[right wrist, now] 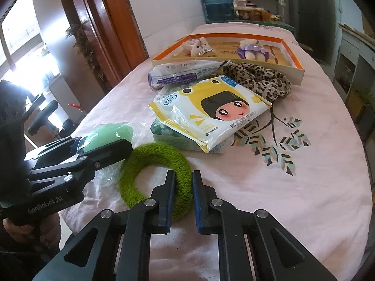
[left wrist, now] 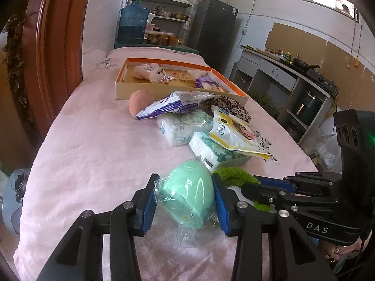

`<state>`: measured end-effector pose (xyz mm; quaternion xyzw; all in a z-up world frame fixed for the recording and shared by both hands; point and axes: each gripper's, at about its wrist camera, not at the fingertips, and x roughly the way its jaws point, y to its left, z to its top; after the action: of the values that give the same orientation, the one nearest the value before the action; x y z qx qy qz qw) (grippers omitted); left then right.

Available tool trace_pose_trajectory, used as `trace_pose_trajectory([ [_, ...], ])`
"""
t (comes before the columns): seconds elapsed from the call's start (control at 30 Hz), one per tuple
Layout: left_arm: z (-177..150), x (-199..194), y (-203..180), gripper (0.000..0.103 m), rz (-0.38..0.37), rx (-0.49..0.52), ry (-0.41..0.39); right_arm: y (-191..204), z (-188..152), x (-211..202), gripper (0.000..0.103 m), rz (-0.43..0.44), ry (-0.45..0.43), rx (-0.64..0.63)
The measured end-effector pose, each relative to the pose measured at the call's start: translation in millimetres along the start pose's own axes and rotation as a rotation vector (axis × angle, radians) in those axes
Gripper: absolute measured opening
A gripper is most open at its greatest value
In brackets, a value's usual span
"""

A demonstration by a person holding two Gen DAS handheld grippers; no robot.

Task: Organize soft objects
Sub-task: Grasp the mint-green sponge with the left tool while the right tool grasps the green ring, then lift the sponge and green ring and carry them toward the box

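The left gripper is pinching the wrapped green sponge while the right gripper's narrow fingers are straddling the green ring's near-right rim, the tray lying far beyond.

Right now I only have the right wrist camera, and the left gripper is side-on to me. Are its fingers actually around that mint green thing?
Observer: Yes. The left wrist view shows the left gripper with one blue pad on each side of the mint green sponge, pressing its plastic wrap.
Operator: Good. My right gripper is clamped on the green ring. Is anything hidden behind the blue and white packet?
Observer: Yes, a round pink object lies on the cloth beside that packet, right in front of the orange-rimmed box.
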<state>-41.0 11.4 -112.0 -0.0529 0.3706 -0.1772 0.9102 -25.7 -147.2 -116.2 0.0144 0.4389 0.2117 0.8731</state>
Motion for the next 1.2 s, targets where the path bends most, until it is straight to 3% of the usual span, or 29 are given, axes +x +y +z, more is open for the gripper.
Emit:
trace_pose_trajectory([
  [0.63,5.3,-11.2,9.2,0.044,0.037,-0.019,-0.043,6.1,4.2,-19.5,0.013,0.047,-0.068,-0.026],
  [1.2,36.1,-21.2,3.2,0.044,0.08,0.01,-0.114,7.9,22.5,-48.7,0.013,0.027,-0.175,-0.072],
])
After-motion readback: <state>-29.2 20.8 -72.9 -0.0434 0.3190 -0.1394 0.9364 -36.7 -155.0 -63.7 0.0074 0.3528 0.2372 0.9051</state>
